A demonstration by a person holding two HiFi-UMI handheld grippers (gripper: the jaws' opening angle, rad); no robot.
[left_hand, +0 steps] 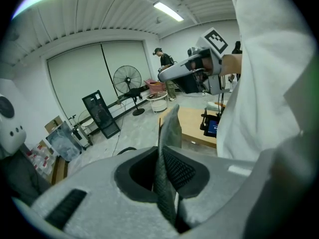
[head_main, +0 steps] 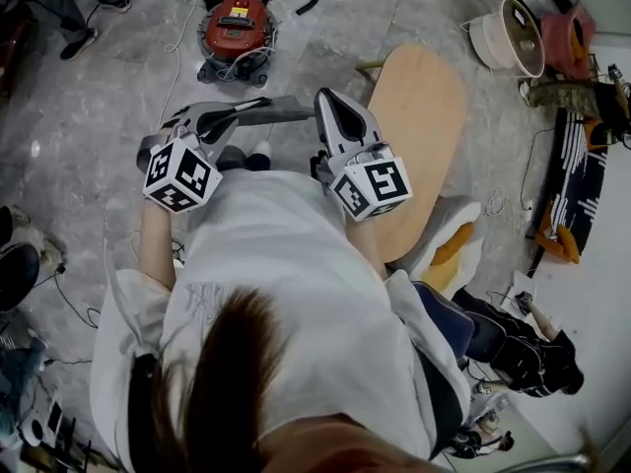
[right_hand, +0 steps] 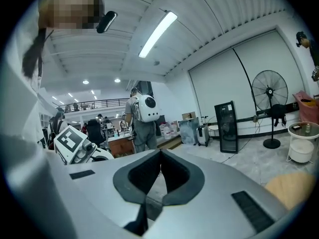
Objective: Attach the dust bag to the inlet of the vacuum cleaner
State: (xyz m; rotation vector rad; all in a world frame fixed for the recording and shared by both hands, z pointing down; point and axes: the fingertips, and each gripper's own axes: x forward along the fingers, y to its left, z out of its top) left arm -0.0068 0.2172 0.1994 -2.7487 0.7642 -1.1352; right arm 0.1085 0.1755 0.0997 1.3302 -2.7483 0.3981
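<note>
Left gripper (head_main: 258,106) pinches the grey dust bag (left_hand: 167,148) between nearly closed jaws, the bag sticking out past the tips. Right gripper (right_hand: 159,156) is closed and empty. The vacuum (head_main: 235,28) sits on the floor (head_main: 118,77) ahead, well apart, nearer the left gripper.

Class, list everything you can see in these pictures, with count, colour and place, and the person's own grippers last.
vacuum cleaner: one, red and black, on the floor ahead.
dust bag: one, grey, clamped in the left gripper.
table: one, light wood, right of the person.
standing fan: one, black, by the far wall.
tub: one, white, on the floor beside the fan.
left gripper: one, grey, jaws shut on the dust bag.
right gripper: one, grey, jaws together, empty.
</note>
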